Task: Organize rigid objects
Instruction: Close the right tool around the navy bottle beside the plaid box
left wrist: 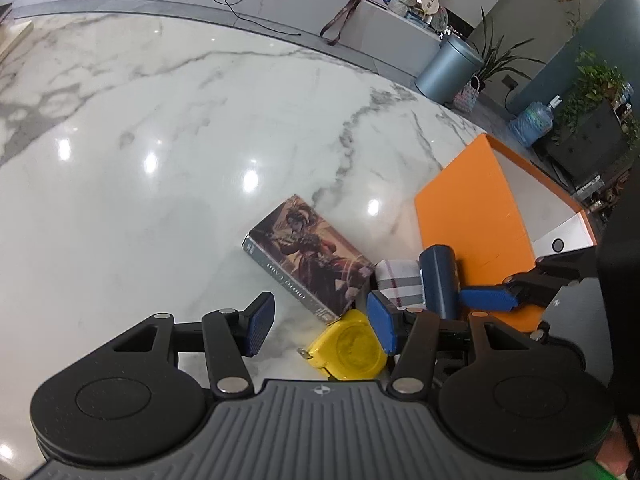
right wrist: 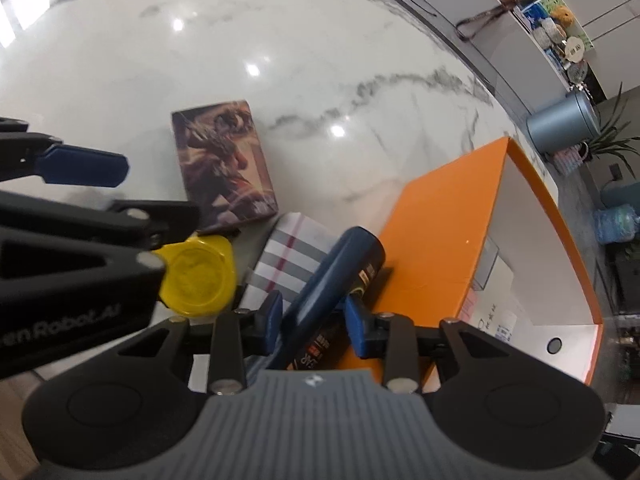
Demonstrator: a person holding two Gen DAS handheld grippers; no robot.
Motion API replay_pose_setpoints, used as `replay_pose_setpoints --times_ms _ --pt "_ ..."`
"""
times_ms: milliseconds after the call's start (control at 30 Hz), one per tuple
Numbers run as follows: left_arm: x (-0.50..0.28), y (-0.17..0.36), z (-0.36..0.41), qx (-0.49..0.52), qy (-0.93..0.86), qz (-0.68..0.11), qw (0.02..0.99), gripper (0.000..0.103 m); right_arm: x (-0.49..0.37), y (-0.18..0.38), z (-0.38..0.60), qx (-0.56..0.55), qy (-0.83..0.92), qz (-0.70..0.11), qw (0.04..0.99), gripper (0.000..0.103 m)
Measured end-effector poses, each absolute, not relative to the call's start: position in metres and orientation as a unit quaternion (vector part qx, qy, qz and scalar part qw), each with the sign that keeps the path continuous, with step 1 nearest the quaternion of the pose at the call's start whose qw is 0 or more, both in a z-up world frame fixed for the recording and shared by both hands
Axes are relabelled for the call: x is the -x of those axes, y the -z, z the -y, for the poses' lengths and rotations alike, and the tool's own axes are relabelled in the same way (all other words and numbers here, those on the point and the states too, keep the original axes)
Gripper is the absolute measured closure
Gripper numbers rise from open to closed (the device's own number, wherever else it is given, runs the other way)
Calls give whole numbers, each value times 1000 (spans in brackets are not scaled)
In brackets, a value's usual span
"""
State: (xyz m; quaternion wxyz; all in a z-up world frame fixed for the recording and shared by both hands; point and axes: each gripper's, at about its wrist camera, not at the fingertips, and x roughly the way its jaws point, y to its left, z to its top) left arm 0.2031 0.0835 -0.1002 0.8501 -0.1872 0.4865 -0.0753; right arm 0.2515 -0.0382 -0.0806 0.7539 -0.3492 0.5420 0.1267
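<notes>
marble tabletop (left wrist: 160, 128) under both grippers. the left gripper (left wrist: 322, 326) hangs spread wide above the yellow tape measure (left wrist: 352, 350), grasping nothing. the right gripper (right wrist: 314, 320) straddles the dark blue can (right wrist: 340, 276), which leans against the orange box (right wrist: 440, 248); whether its pads press on it, i can't tell. the illustrated box (left wrist: 308, 252) and the striped cloth (right wrist: 292, 256) lie alongside.

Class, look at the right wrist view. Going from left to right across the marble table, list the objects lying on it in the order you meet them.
Yellow tape measure → illustrated box → striped cloth → dark blue bottle → orange box.
</notes>
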Motion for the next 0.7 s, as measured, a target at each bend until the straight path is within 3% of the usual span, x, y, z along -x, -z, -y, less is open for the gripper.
replay_pose_setpoints --times_ms 233,467,567,600,633,700 --pt "-199 105 -87 178 71 -480 856 41 -254 89 31 374 -103 -543 745 63" --pt "-199 106 -96 184 58 -478 857 41 -250 91 30 389 -93 -526 751 67" --pt "-200 108 -96 183 57 -481 855 41 -248 86 30 378 -101 -519 760 74" --pt "-200 109 -96 183 56 -483 854 41 -247 83 29 375 -105 -515 764 82" --pt "-200 109 -96 183 54 -484 854 41 -245 80 27 376 -108 -508 768 103" --pt "-200 111 -96 179 53 -488 852 41 -240 74 21 378 -121 -500 770 103"
